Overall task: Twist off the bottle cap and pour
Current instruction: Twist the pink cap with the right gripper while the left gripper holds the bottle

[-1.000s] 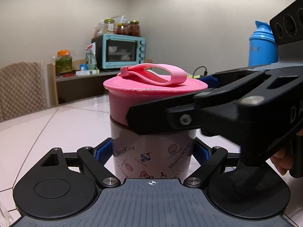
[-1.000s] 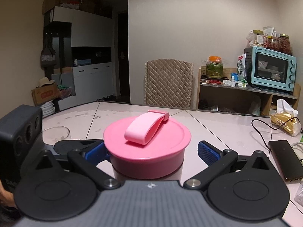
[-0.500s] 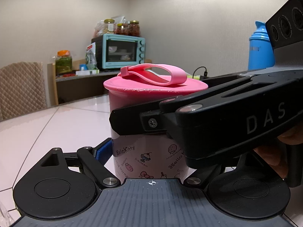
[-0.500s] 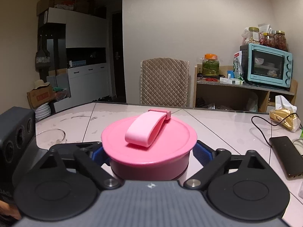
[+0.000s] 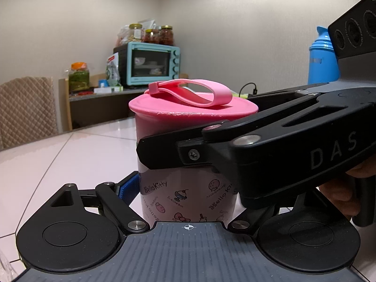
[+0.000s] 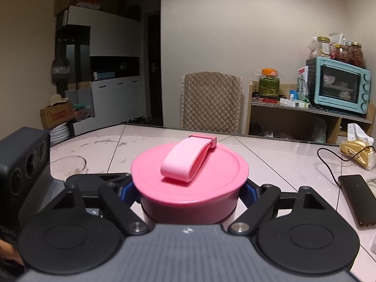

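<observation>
Since a second earlier, the right gripper (image 6: 189, 191) had closed in from a loose straddle until its blue pads (image 6: 250, 192) pressed the sides of the pink cap (image 6: 188, 188), and in the left wrist view its black body had swung further across the front of the bottle (image 5: 185, 195). That bottle stood upright on the pale table (image 5: 58, 155), its printed lower half held between the fingers of the left gripper (image 5: 188, 192), whose left blue pad (image 5: 128, 186) lay against the wall; the other pad was hidden behind the right gripper, yet the jaws looked shut on the body. The cap sat level on the bottle with its strap (image 6: 185, 158) folded flat, so whether it was being loosened or tightened back could not be read from this. For either turn, the right jaws needed to stay squarely on the cap's rim rather than sliding down onto the seam, and the twist had to run about the bottle's upright axis while the left grip kept the body from spinning. Pressing too hard off-centre would likely tilt the bottle on the smooth table. An empty-looking glass (image 6: 68, 166) stood near on the left, a phone (image 6: 357, 199) with its cable on the right, both worth keeping clear of any spill.
</observation>
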Demonstrator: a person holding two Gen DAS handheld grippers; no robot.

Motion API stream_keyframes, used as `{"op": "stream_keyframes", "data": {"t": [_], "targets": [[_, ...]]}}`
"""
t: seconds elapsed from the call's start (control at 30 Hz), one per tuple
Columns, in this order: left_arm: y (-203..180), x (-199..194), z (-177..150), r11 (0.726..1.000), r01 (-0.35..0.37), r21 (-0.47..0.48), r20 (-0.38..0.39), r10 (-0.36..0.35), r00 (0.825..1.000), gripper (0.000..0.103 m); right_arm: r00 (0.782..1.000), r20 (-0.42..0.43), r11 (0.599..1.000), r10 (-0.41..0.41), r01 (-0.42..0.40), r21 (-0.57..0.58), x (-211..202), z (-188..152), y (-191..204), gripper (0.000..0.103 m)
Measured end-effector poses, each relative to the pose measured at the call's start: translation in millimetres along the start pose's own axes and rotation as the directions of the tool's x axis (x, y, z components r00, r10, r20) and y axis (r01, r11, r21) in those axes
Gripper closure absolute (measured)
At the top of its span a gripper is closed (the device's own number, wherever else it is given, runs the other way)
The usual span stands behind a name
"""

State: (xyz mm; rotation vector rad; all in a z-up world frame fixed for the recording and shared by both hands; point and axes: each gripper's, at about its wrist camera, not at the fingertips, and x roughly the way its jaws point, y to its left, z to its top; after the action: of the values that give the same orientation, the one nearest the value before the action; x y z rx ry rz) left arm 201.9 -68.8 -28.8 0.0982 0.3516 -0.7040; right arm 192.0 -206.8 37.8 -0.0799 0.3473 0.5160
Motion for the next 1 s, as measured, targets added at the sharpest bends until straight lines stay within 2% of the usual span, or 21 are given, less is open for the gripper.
{"op": "stream_keyframes", "data": {"t": [0.37, 0.43, 0.67, 1.0], "targets": [[-4.1, 0.8, -0.1, 1.0, -0.001, -0.001, -0.002, 0.001, 1.0, 0.013, 0.987, -0.024, 0.984, 0.161, -0.163, -0.071, -0.3, 3.0, -27.7, 0.018], [-5.0, 0.8, -0.4, 1.0, -0.001, -0.001, -0.003, 0.001, 1.0, 0.013, 0.98, -0.034, 0.976, 0.197, -0.2, -0.087, 5.5, 3.9, -18.9, 0.018], [-9.3, -0.3, -2.0, 1.0, -0.003, 0.003, -0.005, 0.003, 1.0, 0.013, 0.942, -0.063, 0.934, 0.33, -0.336, -0.123, 9.5, 6.5, -34.7, 0.017], [-5.6, -0.4, -1.4, 1.0, 0.0, 0.001, -0.002, 0.0, 1.0, 0.013, 0.954, -0.041, 0.947, 0.297, -0.3, -0.111, 4.1, 4.7, -23.0, 0.017]]}}
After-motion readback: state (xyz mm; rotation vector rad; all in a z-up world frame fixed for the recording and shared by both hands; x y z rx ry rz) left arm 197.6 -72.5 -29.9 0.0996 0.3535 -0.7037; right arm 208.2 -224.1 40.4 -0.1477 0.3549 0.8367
